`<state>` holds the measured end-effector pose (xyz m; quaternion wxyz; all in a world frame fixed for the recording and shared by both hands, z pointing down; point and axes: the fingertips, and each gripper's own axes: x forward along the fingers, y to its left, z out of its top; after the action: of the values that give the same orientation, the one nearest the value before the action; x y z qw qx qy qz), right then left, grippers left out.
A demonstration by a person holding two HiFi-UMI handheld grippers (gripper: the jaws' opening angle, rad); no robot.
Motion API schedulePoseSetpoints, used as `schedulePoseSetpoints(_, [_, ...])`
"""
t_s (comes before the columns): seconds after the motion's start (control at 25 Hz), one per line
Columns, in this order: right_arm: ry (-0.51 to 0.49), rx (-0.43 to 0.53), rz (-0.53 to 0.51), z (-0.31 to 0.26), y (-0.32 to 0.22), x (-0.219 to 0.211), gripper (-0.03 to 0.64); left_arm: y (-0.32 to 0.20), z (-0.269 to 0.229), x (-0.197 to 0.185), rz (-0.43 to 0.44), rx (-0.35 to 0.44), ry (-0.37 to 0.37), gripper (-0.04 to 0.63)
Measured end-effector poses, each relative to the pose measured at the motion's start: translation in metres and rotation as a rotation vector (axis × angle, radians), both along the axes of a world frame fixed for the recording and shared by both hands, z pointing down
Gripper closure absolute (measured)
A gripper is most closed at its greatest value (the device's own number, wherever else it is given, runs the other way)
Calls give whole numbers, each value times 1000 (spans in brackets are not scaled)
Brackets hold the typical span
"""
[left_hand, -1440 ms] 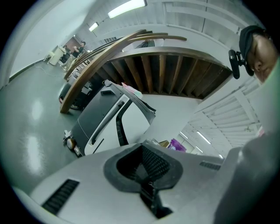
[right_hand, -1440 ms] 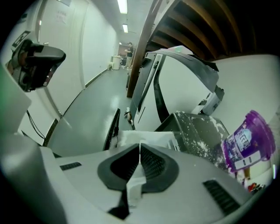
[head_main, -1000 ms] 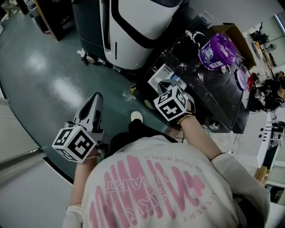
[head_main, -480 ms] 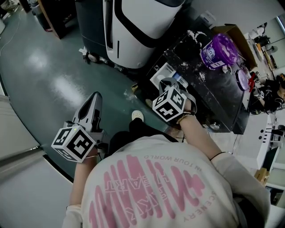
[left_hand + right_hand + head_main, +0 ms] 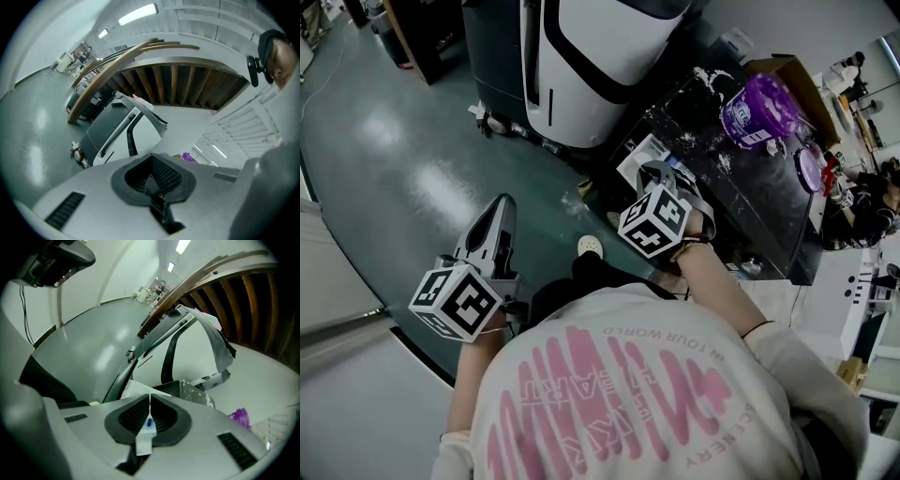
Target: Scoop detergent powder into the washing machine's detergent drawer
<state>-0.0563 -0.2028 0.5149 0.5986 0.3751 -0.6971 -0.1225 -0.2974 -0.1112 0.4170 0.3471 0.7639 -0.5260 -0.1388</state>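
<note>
Left gripper [image 5: 153, 168]: jaws together with nothing between them, held out over the floor and well apart from the work.
Right gripper [image 5: 150, 405]: jaws pinched on the thin white handle of the scoop [image 5: 143, 440], and angled downward.
Drawer [image 5: 639, 153]: pulled out at the near corner of the washer [image 5: 748, 208] and pale inside. The right gripper's tips sit just over its edge.
Tub [image 5: 758, 106]: purple and open, standing on the far part of the washer top, well apart from the drawer.
Lid [image 5: 811, 167]: off the tub and lying beside it on the same top.
Powder [image 5: 705, 73]: white specks and smears are scattered on the dark top, both near the tub and towards the drawer.
Done so far: the tub is open, and the scoop is gripped and at the drawer.
Scoop load: its bowl lies behind the right gripper's body in that gripper's own view and is small in the head view. Whether it is full or emptied cannot be told.
Drawer fill: probably some powder is inside, but the view is too coarse to confirm.
Left to do, as judged: empty the scoop into the drawer if that has not been done.
</note>
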Motion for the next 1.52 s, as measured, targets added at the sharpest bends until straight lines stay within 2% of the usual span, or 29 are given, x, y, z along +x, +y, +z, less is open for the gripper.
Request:
schedulePoseSetpoints(0.56, [98, 123, -64, -25, 4, -1, 609, 21, -10, -10, -38, 10, -6, 592])
schedulePoseSetpoints(0.8, [89, 170, -82, -30, 5, 0, 609, 31, -11, -11, -55, 11, -7, 592])
schedulePoseSetpoints(1.0, [67, 164, -84, -27, 8, 2, 609, 34, -11, -8, -51, -5, -24, 592])
schedulePoseSetpoints(1.08, [5, 147, -49, -26, 7, 5, 609, 32, -12, -5, -48, -10, -28, 592])
schedulePoseSetpoints(1.24, [-318, 39, 152, -28, 5, 16, 609, 22, -16, 10, -20, -4, -34, 592])
schedulePoseSetpoints(1.52, [-776, -30, 453, -33, -7, 44, 609, 0, -24, 50, 40, 9, -53, 592])
